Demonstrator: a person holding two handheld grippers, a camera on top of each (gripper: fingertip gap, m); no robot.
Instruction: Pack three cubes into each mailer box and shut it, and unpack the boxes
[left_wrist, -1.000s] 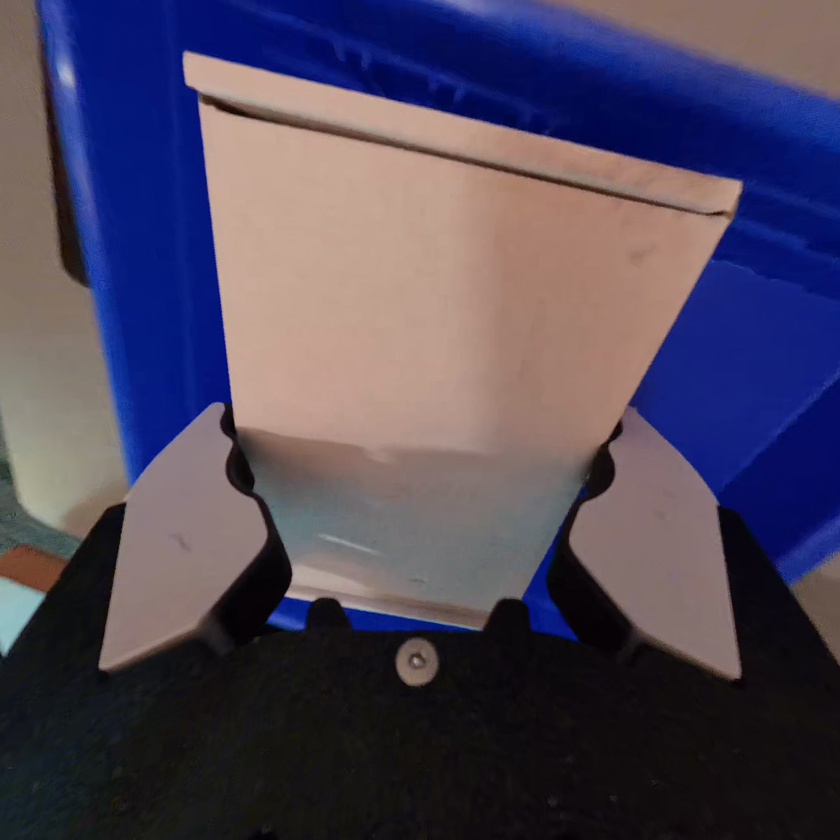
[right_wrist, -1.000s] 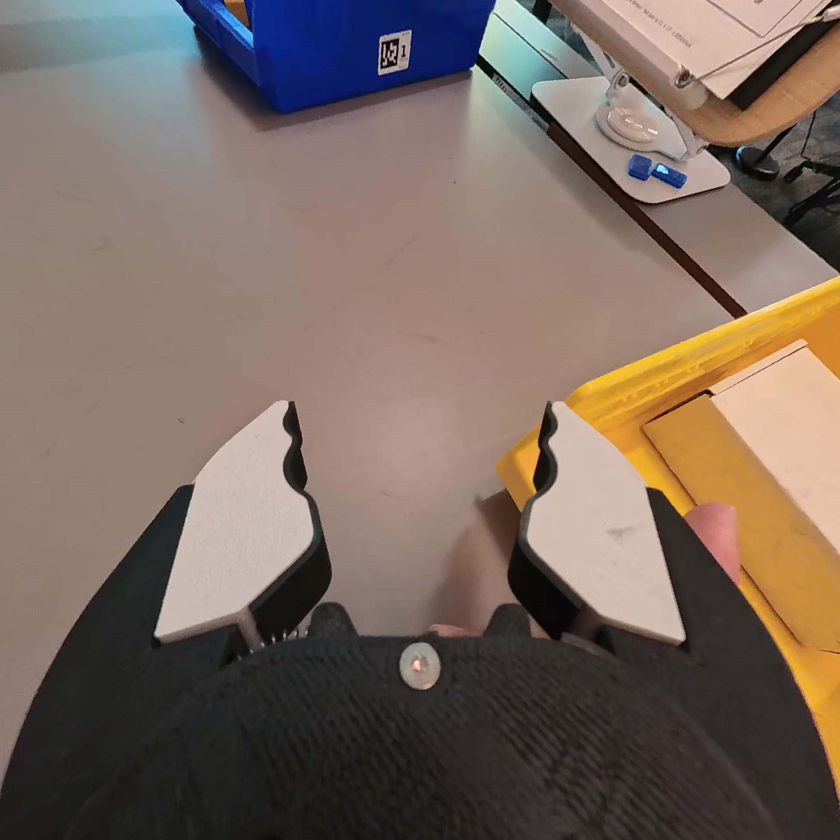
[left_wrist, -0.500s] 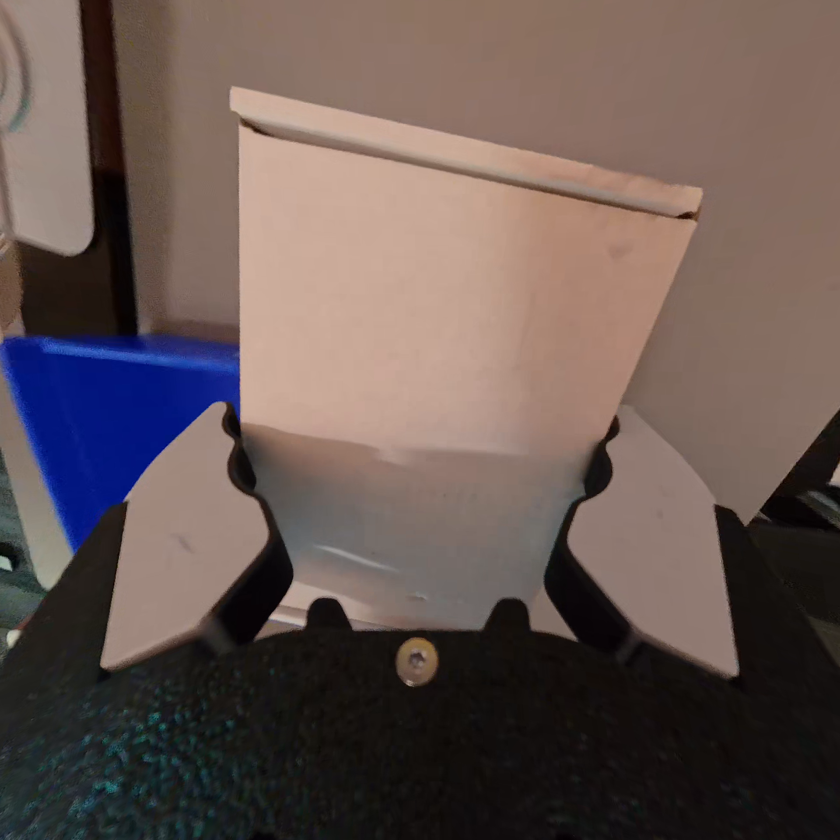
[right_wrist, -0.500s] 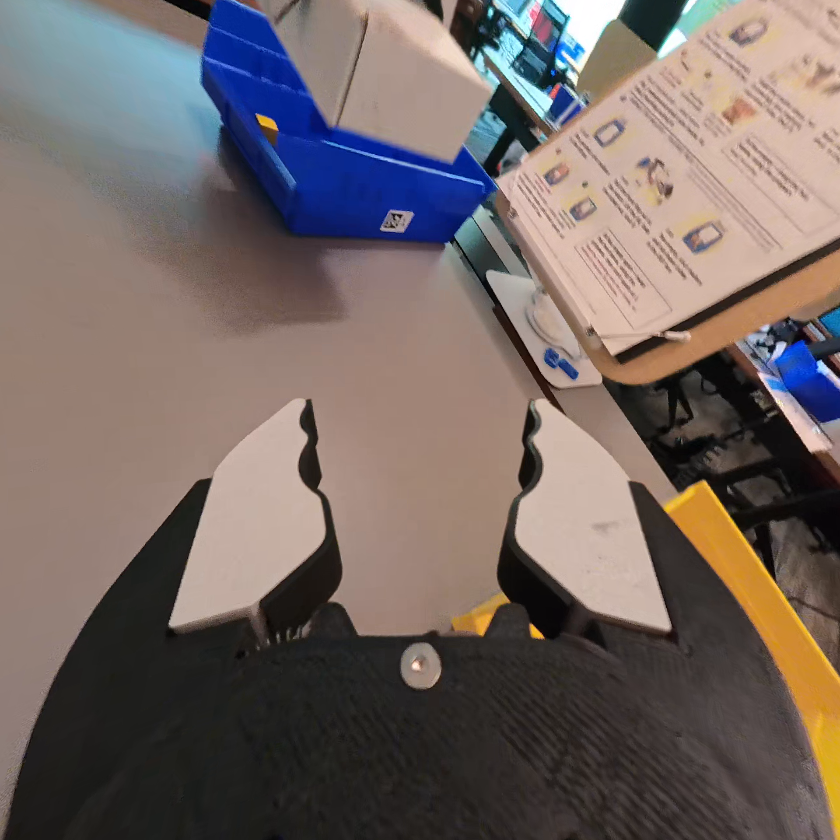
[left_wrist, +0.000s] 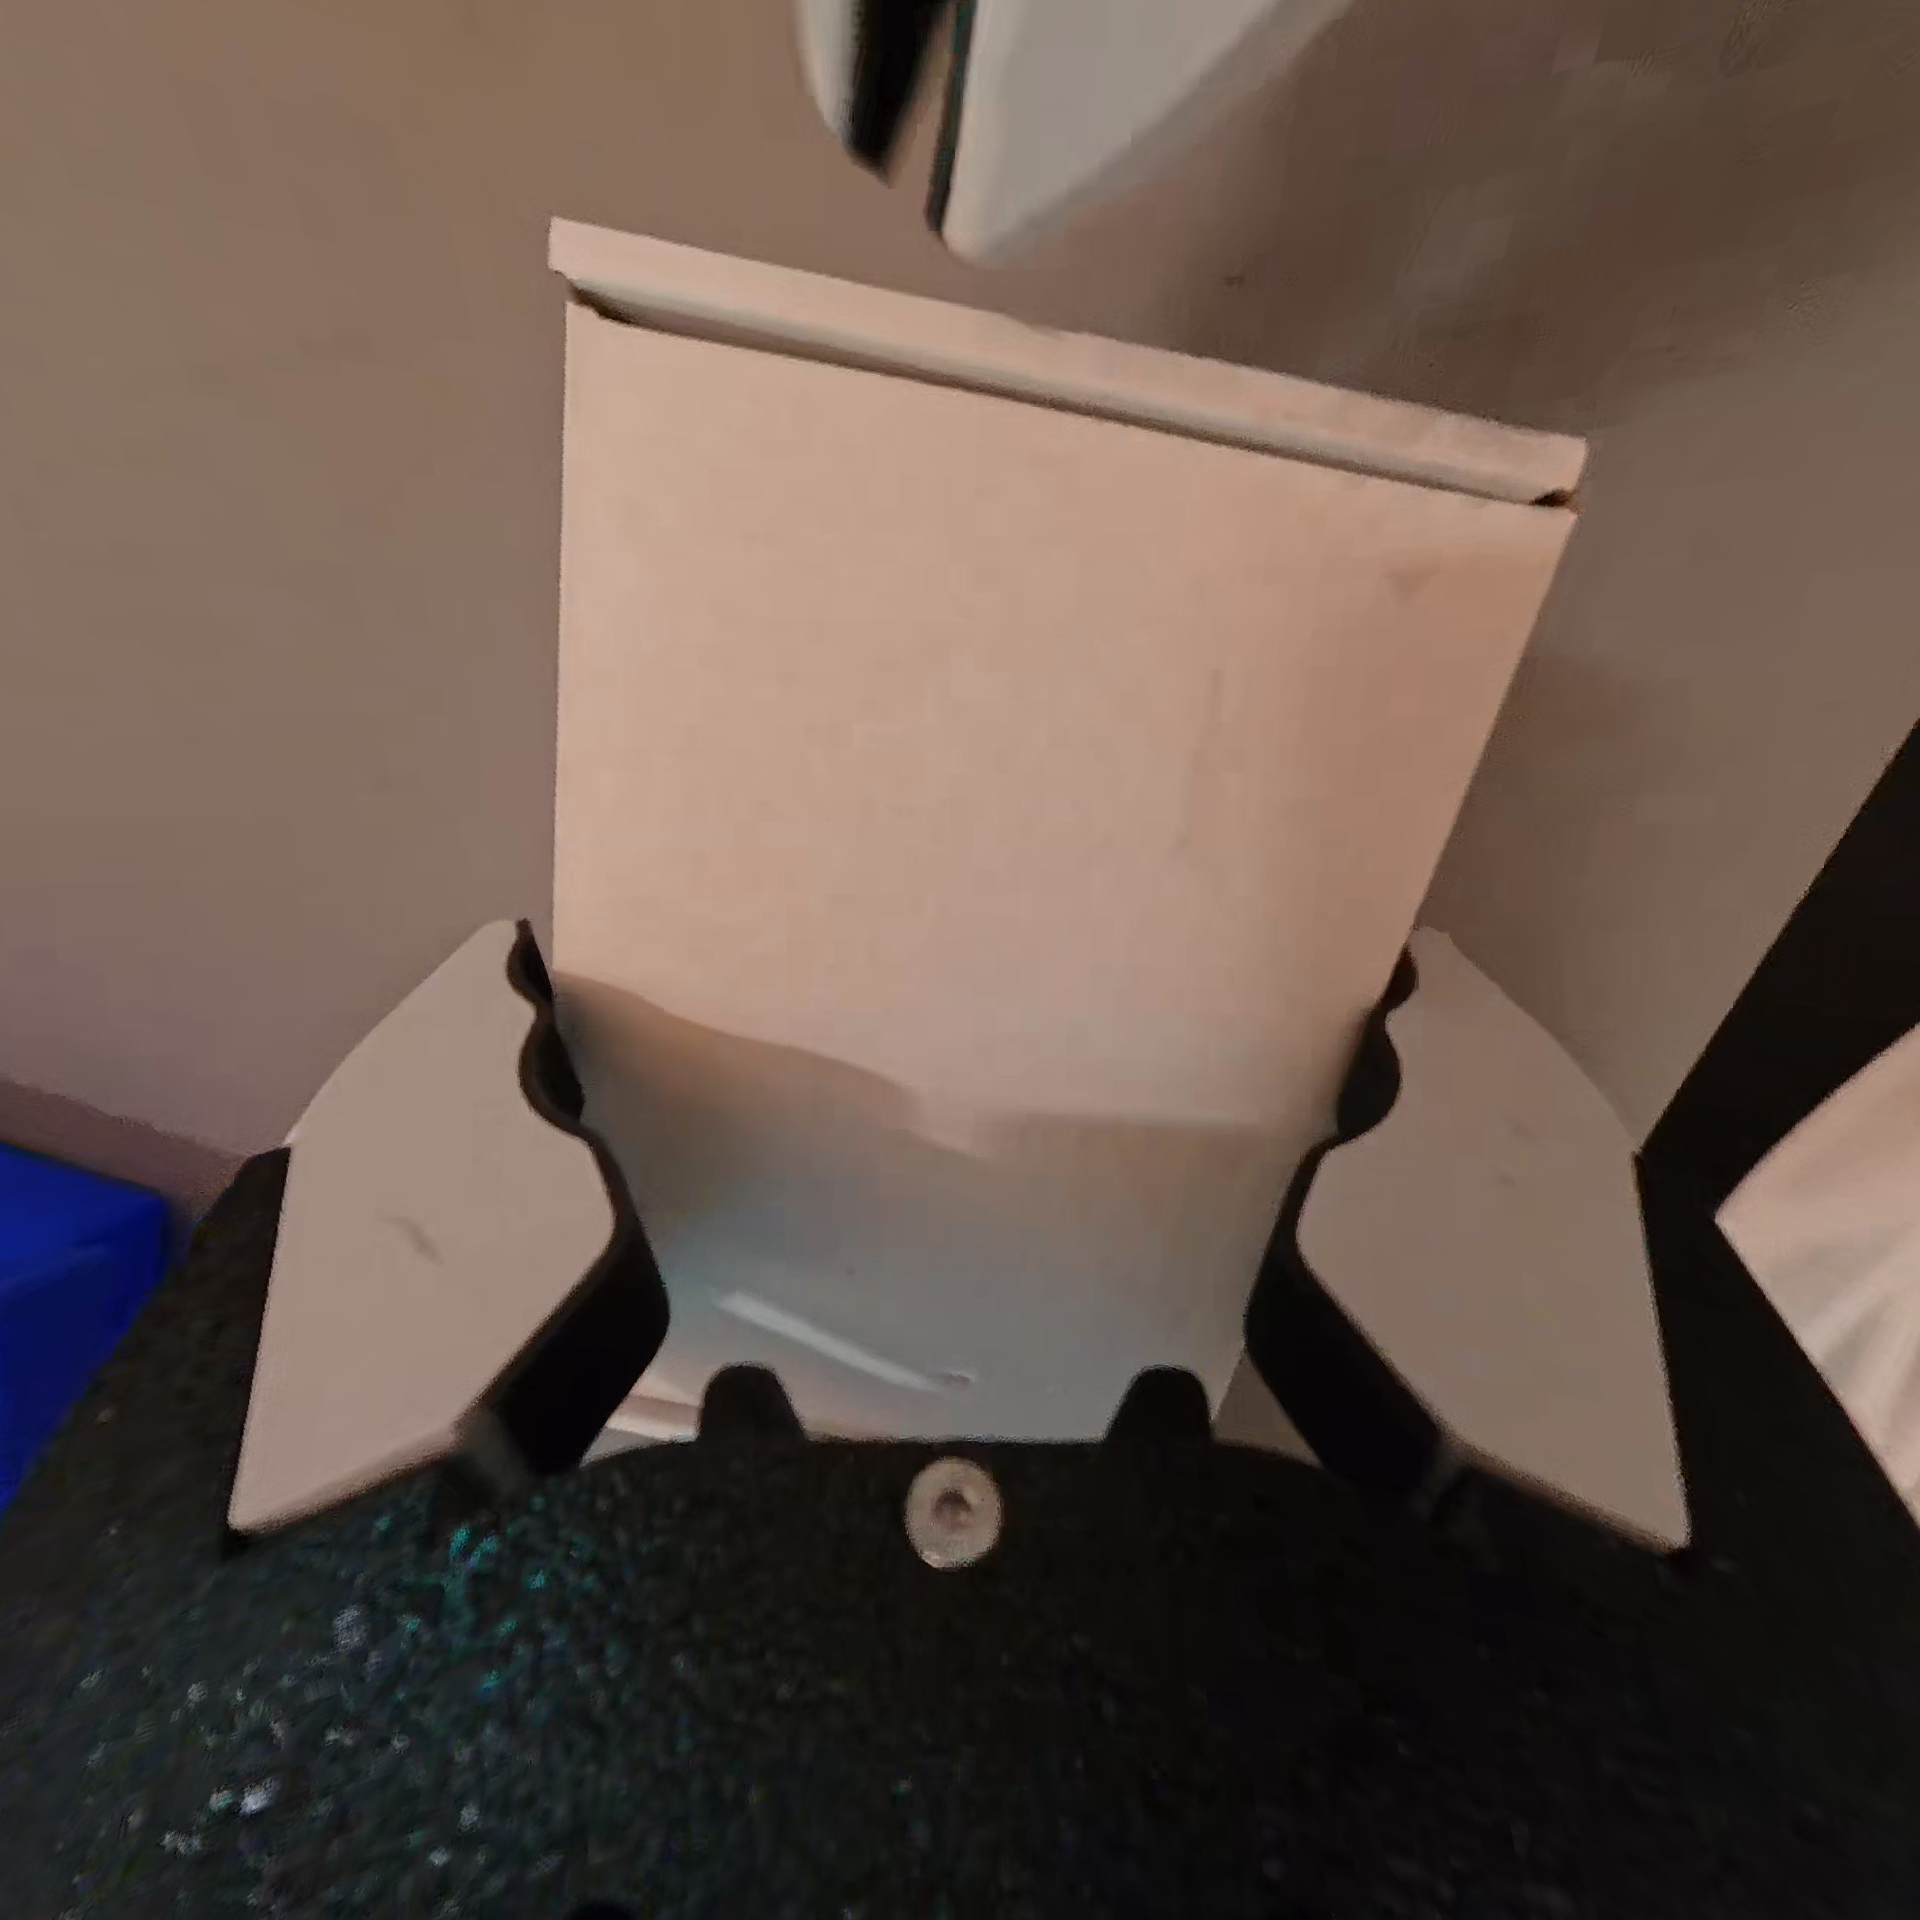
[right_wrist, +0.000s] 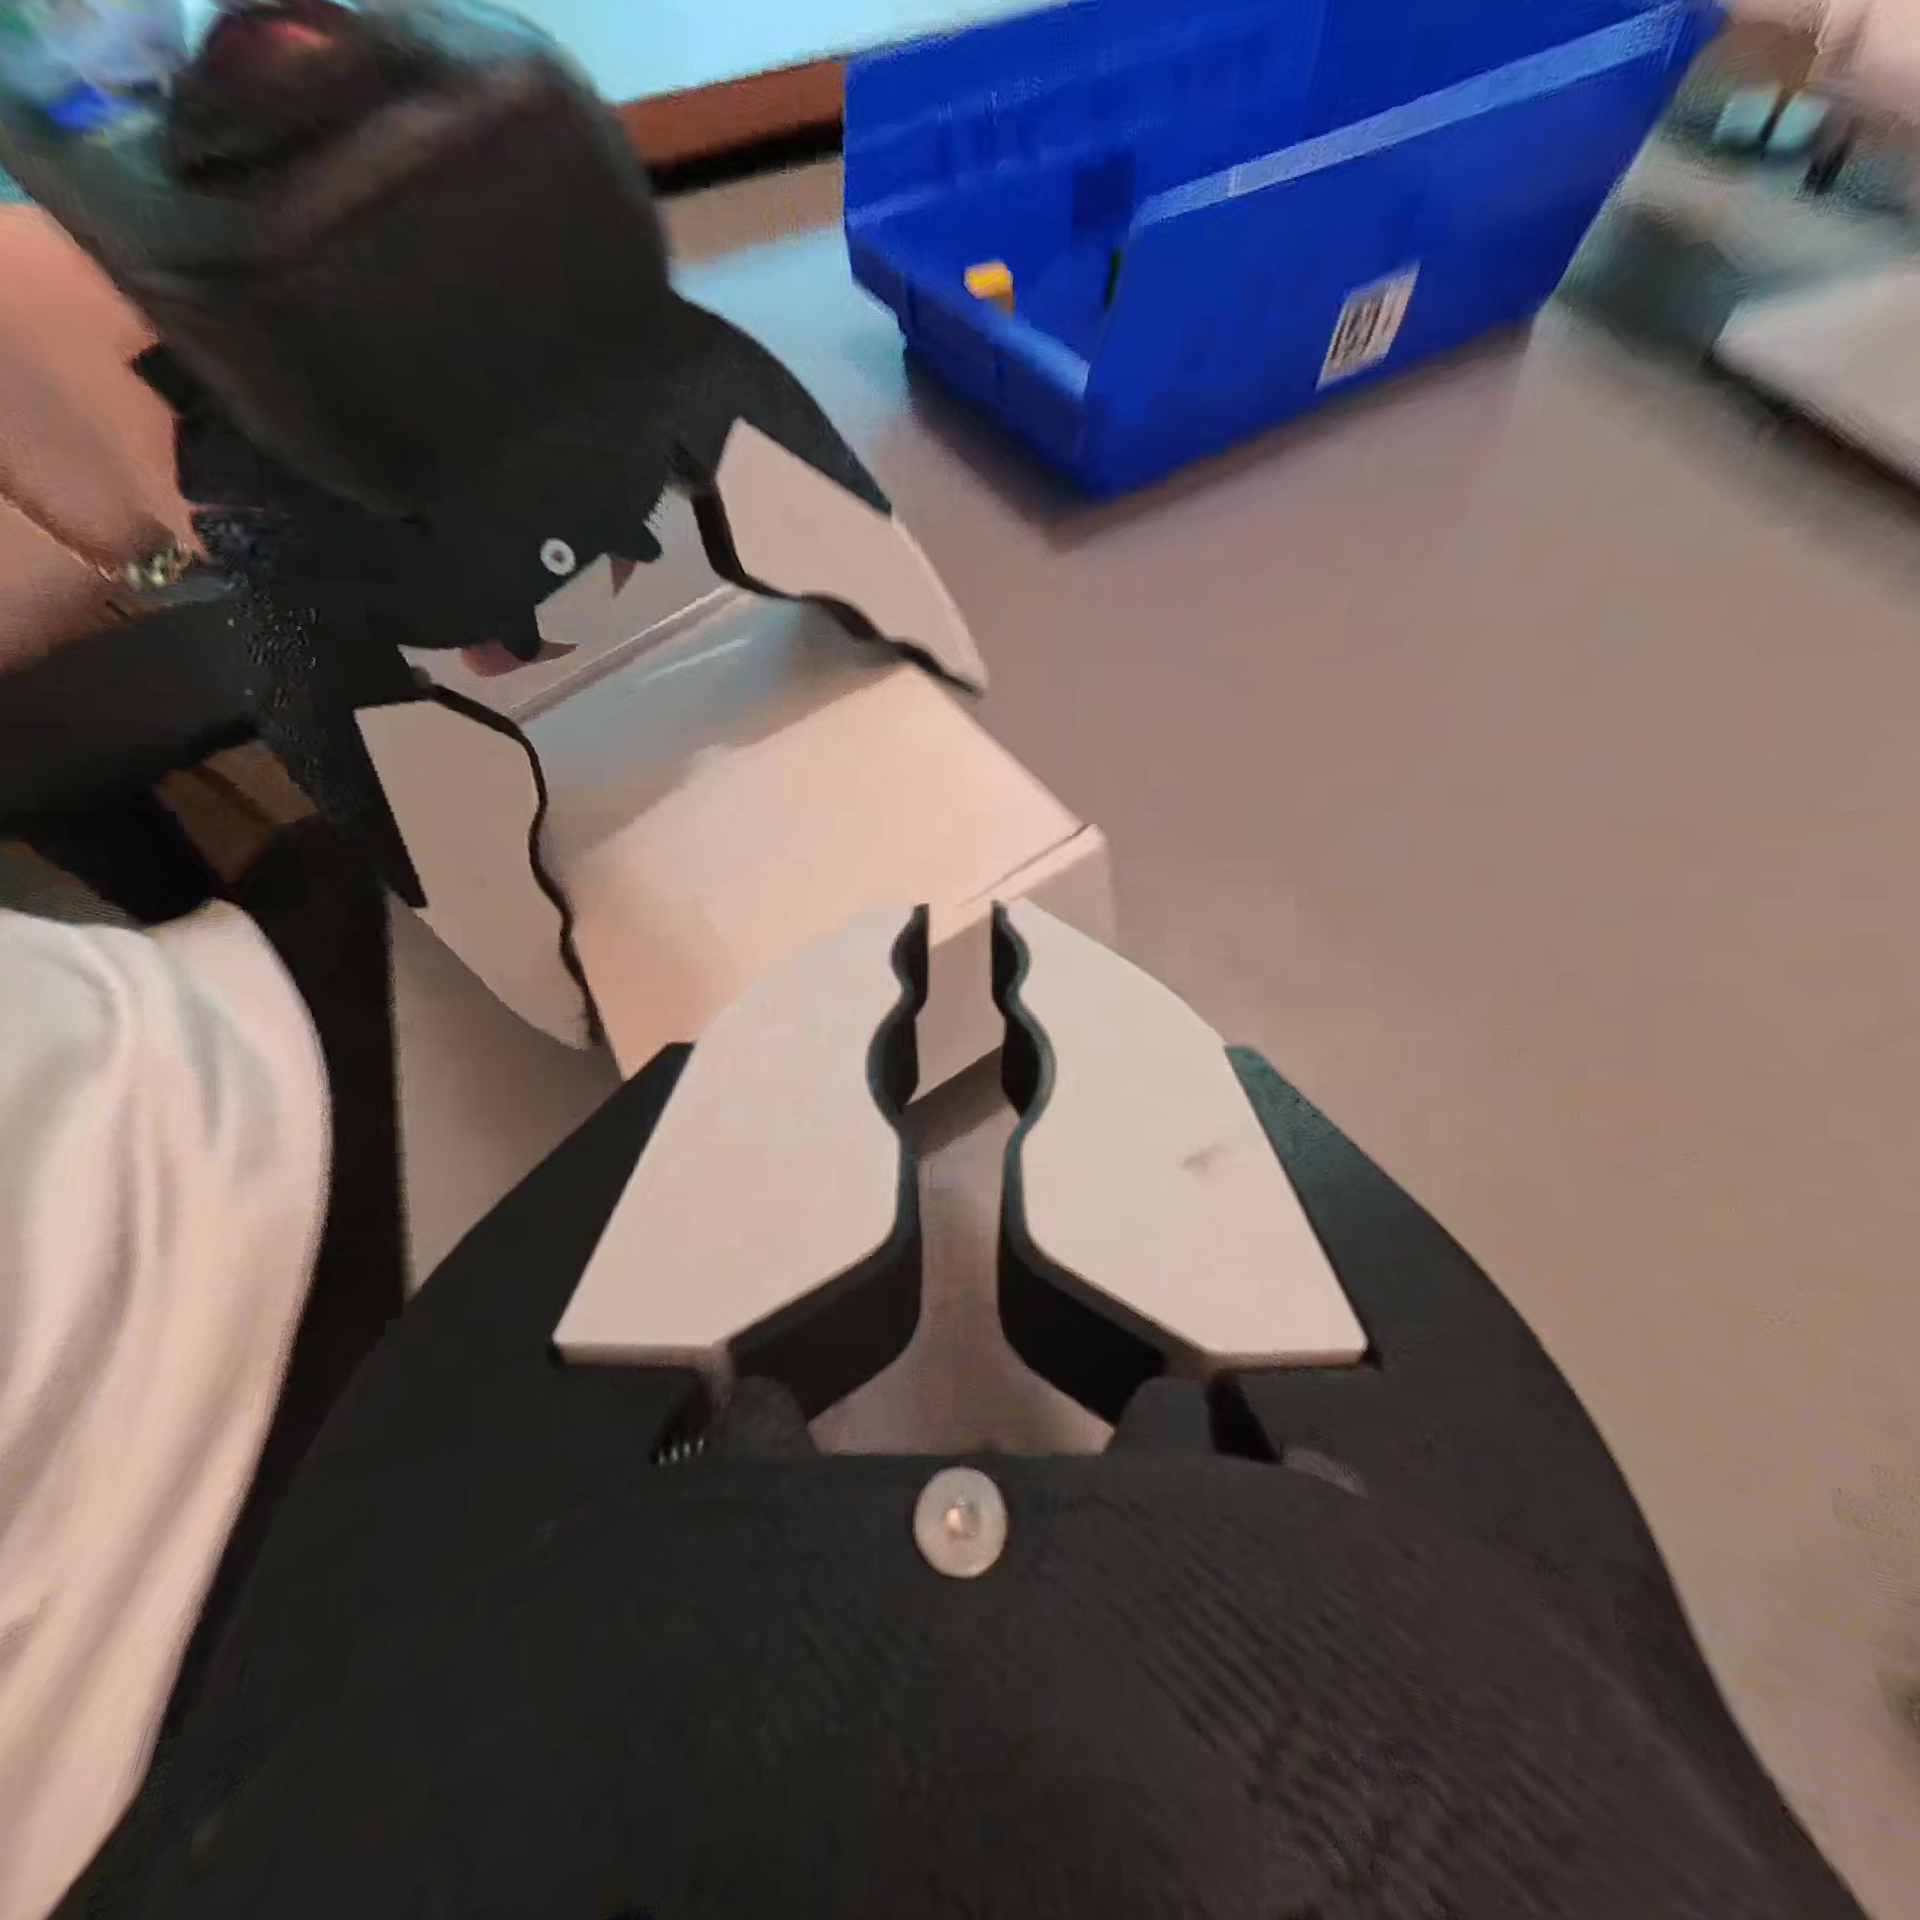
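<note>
Left hand-held gripper (left_wrist: 961, 997) clamped on both sides of the closed white mailer box (left_wrist: 997, 727), held above the grey counter (right_wrist: 1455, 831). Right hand-held gripper (right_wrist: 958, 920) nearly together at the box's near corner, contact unclear. Blue bin (right_wrist: 1247, 260) well behind

**Around the work area**

We are seeing a grey tabletop (right_wrist: 1455, 831) stretching across the right wrist view, blurred by motion. A blue bin (right_wrist: 1247, 239) is sitting on it toward the far side, wearing a small white sticker (right_wrist: 1366, 324) on its near wall and showing a small yellow piece (right_wrist: 989, 281) inside. A white sleeve (right_wrist: 135, 1195) is filling the left edge. In the left wrist view, a blurred white stand (left_wrist: 1039, 114) is showing at the top and a blue corner (left_wrist: 62, 1278) at the left.
</note>
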